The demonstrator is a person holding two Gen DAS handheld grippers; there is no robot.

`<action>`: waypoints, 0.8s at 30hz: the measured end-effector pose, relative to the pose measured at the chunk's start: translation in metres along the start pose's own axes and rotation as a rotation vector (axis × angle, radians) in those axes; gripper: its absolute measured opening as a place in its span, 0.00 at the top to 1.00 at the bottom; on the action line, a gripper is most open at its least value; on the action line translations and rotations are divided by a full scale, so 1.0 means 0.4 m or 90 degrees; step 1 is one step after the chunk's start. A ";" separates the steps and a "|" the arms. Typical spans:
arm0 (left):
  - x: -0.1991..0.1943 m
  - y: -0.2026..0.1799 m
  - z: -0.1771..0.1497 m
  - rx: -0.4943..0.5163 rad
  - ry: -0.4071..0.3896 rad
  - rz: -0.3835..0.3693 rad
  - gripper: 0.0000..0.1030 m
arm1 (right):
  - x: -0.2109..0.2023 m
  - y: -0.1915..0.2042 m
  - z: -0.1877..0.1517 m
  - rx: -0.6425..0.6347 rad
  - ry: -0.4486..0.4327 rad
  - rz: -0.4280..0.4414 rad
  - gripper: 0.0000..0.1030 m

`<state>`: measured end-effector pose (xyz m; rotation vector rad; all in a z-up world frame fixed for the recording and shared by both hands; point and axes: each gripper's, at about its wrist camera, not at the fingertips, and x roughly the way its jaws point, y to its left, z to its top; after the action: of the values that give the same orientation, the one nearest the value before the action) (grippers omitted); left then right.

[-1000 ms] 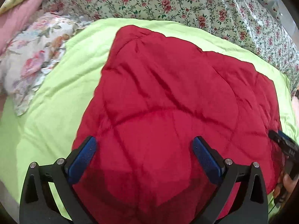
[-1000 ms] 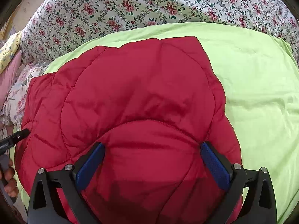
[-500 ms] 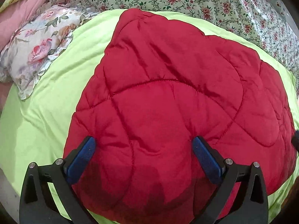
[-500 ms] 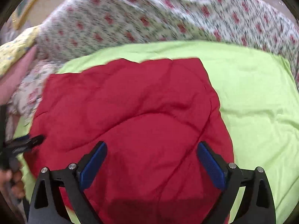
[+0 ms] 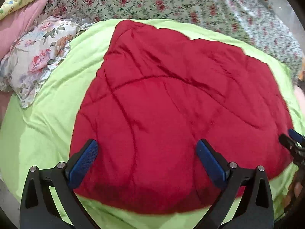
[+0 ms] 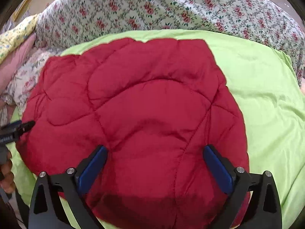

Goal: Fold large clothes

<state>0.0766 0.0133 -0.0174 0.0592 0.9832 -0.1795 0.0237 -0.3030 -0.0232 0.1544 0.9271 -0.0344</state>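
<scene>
Both claws have risen above the red quilted garment [image 5: 171, 105].

Bed: lime-green sheet [image 5: 47, 126] [image 6: 266, 99] covers it.
Centre: red quilted garment [image 5: 171, 114] [image 6: 143, 114], spread flat on the sheet.
10 o'clock (left view): floral pillow [image 5: 36, 61] at the sheet's edge.
12 o'clock: rose-print cover [image 5: 152, 2] [image 6: 152, 9] along the far side.
</scene>
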 end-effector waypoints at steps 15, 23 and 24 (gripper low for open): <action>-0.060 -0.036 -0.201 0.038 0.039 -0.035 0.00 | -0.120 0.113 -0.208 -0.060 0.047 0.077 0.01; -0.122 -0.040 -0.224 0.040 0.034 -0.019 0.00 | -0.166 0.140 -0.229 -0.073 0.064 0.093 0.01; -0.134 -0.041 -0.219 0.040 0.031 -0.022 0.00 | -0.181 0.143 -0.223 -0.074 0.060 0.096 0.01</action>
<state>-0.0273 0.0153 -0.0209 0.1046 1.0272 -0.2416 -0.0853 -0.2361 -0.0113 0.1188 1.0058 0.1674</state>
